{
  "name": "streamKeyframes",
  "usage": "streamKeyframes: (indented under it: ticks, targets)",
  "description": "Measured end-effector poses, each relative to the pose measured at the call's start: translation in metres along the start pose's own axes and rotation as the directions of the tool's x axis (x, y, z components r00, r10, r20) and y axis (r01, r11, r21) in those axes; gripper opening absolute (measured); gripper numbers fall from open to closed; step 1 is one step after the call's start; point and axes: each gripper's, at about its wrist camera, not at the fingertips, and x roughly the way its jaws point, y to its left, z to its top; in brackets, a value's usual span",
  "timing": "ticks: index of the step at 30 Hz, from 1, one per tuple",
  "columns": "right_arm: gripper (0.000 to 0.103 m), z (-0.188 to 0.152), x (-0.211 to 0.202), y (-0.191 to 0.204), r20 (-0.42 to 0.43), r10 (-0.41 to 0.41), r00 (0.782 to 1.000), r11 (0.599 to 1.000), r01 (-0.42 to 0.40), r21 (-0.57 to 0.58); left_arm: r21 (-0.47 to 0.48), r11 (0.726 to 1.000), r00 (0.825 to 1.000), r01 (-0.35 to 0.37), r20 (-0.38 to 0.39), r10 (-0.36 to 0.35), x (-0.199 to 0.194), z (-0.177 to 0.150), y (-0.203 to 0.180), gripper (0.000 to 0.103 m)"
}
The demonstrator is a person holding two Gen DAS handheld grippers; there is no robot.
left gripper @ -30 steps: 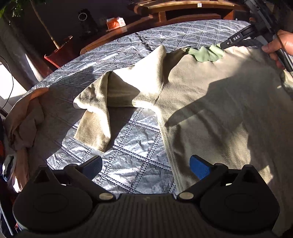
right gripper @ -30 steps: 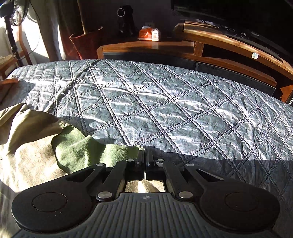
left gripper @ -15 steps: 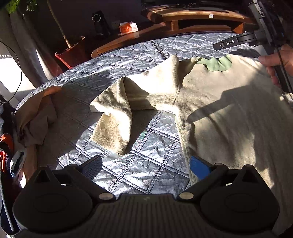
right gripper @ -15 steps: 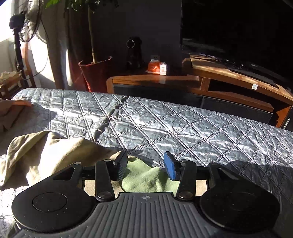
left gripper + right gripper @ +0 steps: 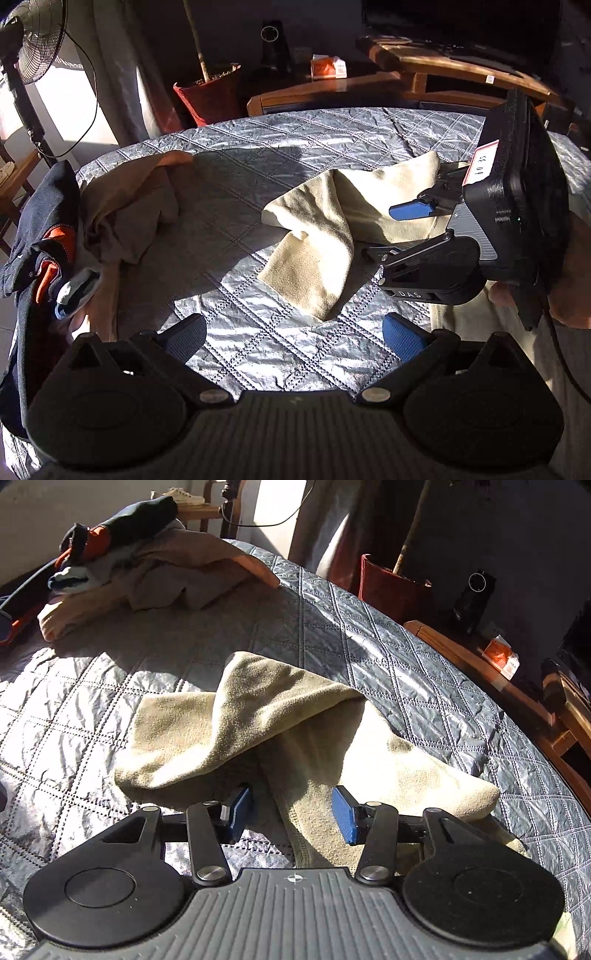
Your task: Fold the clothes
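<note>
A cream fleece top (image 5: 332, 229) lies on the silver quilted cover (image 5: 240, 221), its sleeve (image 5: 314, 280) folded over itself and bent toward me. My left gripper (image 5: 293, 338) is open and empty, low over the bare cover just short of the sleeve's cuff. My right gripper (image 5: 291, 814) is open, its jaws standing either side of the top's side seam by the armpit, under the bunched sleeve (image 5: 229, 720). It also shows in the left wrist view (image 5: 399, 230), held from the right. The top's body is mostly hidden behind it.
A pile of other clothes, tan, navy and orange (image 5: 92, 229), lies at the cover's left edge, also seen in the right wrist view (image 5: 122, 565). Beyond the far edge stand a wooden bench (image 5: 351, 92), a red plant pot (image 5: 210, 96) and a fan (image 5: 33, 44).
My right gripper let go of the green collar, opened, and swung left and down to the armpit seam. My left gripper drew back and turned left, bringing the clothes pile into view.
</note>
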Motion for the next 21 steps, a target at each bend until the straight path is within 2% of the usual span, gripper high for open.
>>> streamKeyframes:
  ticks: [2,3,4,10,14,17,18,19,21]
  targets:
    - [0.042,0.001,0.004,-0.005,0.014,0.019,1.000,0.998,-0.020,0.062,-0.005,1.000,1.000,-0.004,-0.004,0.004,0.000,-0.001,0.006,0.101]
    - [0.013,0.002,0.006,-0.005,0.022,0.027,0.999,0.996,-0.029,0.082,-0.010,1.000,1.000,-0.008,-0.005,0.008,0.000,-0.002,0.009,0.101]
    - [0.006,0.005,0.007,-0.002,0.031,0.027,0.999,0.996,-0.029,0.084,-0.018,1.000,1.000,-0.010,-0.005,0.009,0.000,-0.002,0.013,0.101]
    - [0.003,0.021,0.014,0.019,0.084,0.017,0.996,0.995,-0.025,0.094,-0.060,0.998,1.000,-0.013,-0.008,0.012,0.001,-0.002,0.027,0.101]
    - [0.009,0.023,0.017,0.017,0.086,0.042,0.995,0.985,-0.055,0.162,-0.050,0.999,1.000,-0.017,-0.013,0.016,0.003,-0.003,0.025,0.101]
    - [0.022,0.014,-0.011,-0.006,0.143,0.060,0.988,0.955,-0.099,0.281,-0.043,0.999,1.000,-0.020,-0.020,0.019,0.006,-0.004,0.023,0.101]
    - [0.031,0.007,-0.024,-0.017,0.167,0.051,0.985,0.936,-0.105,0.337,-0.041,0.999,1.000,-0.019,-0.021,0.018,0.006,-0.003,0.023,0.101]
    - [0.040,-0.008,-0.044,-0.036,0.205,0.031,0.978,0.893,-0.120,0.435,-0.040,0.999,1.000,-0.018,-0.021,0.017,0.006,-0.003,0.022,0.101]
    - [0.051,-0.043,-0.081,-0.072,0.259,-0.030,0.965,0.788,-0.136,0.600,-0.038,0.999,1.000,-0.015,-0.018,0.015,0.006,-0.003,0.019,0.101]
